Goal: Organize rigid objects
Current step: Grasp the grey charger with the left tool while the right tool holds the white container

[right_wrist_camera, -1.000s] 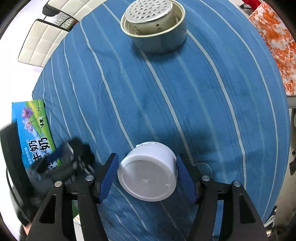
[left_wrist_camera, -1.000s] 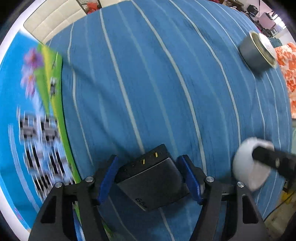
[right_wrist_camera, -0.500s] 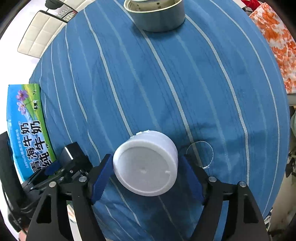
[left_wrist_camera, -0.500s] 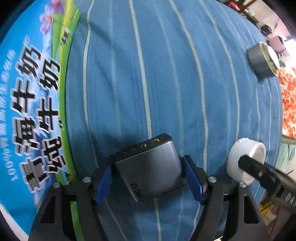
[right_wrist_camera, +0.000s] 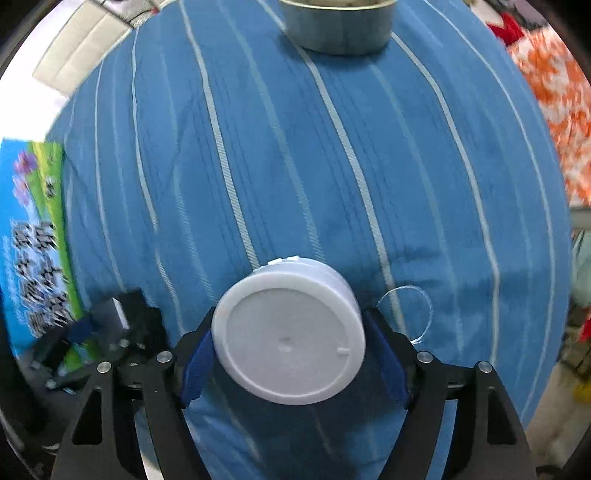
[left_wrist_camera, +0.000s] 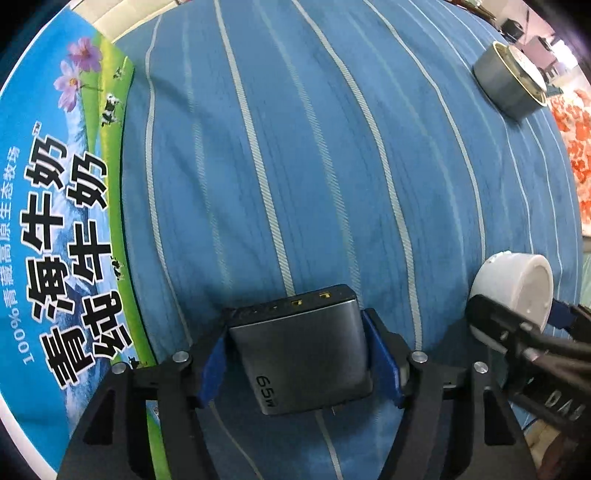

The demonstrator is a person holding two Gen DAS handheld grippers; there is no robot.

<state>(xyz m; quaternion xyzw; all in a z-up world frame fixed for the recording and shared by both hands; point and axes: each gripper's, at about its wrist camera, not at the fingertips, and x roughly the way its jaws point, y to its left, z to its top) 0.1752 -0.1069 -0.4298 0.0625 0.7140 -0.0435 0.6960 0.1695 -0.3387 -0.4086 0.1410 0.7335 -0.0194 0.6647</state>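
We're holding two things at once. Our left gripper (left_wrist_camera: 299, 354) is clenched on the grey charger (left_wrist_camera: 303, 350), marked 65W, w/ blue pads pressing both its sides; ports are facing fwd. Our right gripper (right_wrist_camera: 291, 354) is grasping the white tub (right_wrist_camera: 290, 332) round its wall, flat base facing the cam. Whether either one is touching the cloth or riding just above it, we can't tell.

Progress, as we're judging it: roughly mid-task. Both items are in hand but neither is placed. The metal tin (right_wrist_camera: 340, 26) is sitting at the far end of the desk (left_wrist_camera: 295, 147), well apart from both grippers, and looks like a possible home for smth, though we're only guessing. The milk carton box (left_wrist_camera: 55, 221) is lying along our left side, printed face up. So what's left: put down the charger, put down the tub, maybe group them w/ the tin.

Room to move: the striped blue cloth btwn us and the tin is bare, so a straight run fwd is open. Tighter sideways: the grippers are close together, and the box is just beside the left gripper. The desk's right edge is near the right gripper, w/ orange fabric (right_wrist_camera: 554, 92) beyond it. A loose thread loop (right_wrist_camera: 406, 314) is lying just beside the tub.
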